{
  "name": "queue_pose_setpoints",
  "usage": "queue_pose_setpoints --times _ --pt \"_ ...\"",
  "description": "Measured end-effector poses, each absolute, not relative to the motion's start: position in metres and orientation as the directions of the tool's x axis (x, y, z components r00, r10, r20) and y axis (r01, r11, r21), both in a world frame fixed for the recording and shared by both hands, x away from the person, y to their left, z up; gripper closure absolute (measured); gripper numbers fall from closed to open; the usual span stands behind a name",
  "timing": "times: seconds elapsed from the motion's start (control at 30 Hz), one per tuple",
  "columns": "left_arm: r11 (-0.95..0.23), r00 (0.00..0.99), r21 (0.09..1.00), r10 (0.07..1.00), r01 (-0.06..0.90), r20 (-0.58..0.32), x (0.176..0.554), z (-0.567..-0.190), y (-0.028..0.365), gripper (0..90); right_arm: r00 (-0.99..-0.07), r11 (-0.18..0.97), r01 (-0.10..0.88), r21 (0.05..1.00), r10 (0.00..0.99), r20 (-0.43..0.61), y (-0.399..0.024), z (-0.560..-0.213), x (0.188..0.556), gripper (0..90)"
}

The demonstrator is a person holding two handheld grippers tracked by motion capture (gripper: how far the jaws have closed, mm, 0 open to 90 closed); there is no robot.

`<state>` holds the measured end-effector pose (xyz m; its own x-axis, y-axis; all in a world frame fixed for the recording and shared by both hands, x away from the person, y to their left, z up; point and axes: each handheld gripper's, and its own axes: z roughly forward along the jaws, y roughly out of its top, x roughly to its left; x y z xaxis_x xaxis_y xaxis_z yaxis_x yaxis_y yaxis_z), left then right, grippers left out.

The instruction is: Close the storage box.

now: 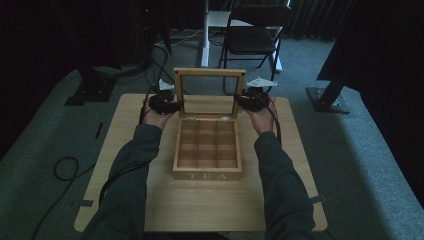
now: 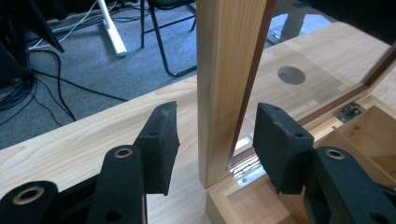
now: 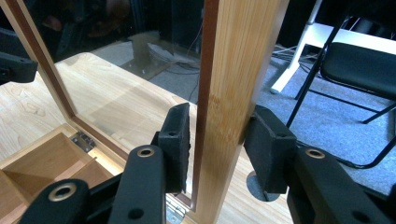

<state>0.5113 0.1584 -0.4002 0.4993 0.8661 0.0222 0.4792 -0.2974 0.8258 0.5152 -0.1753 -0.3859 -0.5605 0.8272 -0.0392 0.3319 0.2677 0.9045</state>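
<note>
A wooden tea box (image 1: 207, 174) marked TEA stands in the middle of the table, its several compartments bare. Its glass-paned lid (image 1: 210, 72) stands upright at the back. My left gripper (image 1: 172, 105) is at the lid's left edge. In the left gripper view the jaws (image 2: 217, 109) straddle the lid's side rail (image 2: 224, 70) with a gap on each side, so the gripper is open. My right gripper (image 1: 245, 102) is at the lid's right edge. There its pads (image 3: 222, 112) press the side rail (image 3: 243, 56) from both faces.
The light wooden table (image 1: 200, 210) has bare room in front of and beside the box, and a round cable hole (image 2: 291, 74) behind the lid. A black folding chair (image 1: 252, 37) and a white desk leg (image 1: 205, 35) stand beyond the table. Cables lie on the grey carpet at left.
</note>
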Motion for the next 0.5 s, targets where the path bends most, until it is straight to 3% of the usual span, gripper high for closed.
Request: queue_pose_setpoints --times 0.5 --pt "-0.36 0.519 0.815 0.85 0.455 0.085 0.497 -0.392 0.15 59.2 -0.581 0.282 0.314 0.907 0.813 -0.052 -0.175 -0.383 0.499 58.9"
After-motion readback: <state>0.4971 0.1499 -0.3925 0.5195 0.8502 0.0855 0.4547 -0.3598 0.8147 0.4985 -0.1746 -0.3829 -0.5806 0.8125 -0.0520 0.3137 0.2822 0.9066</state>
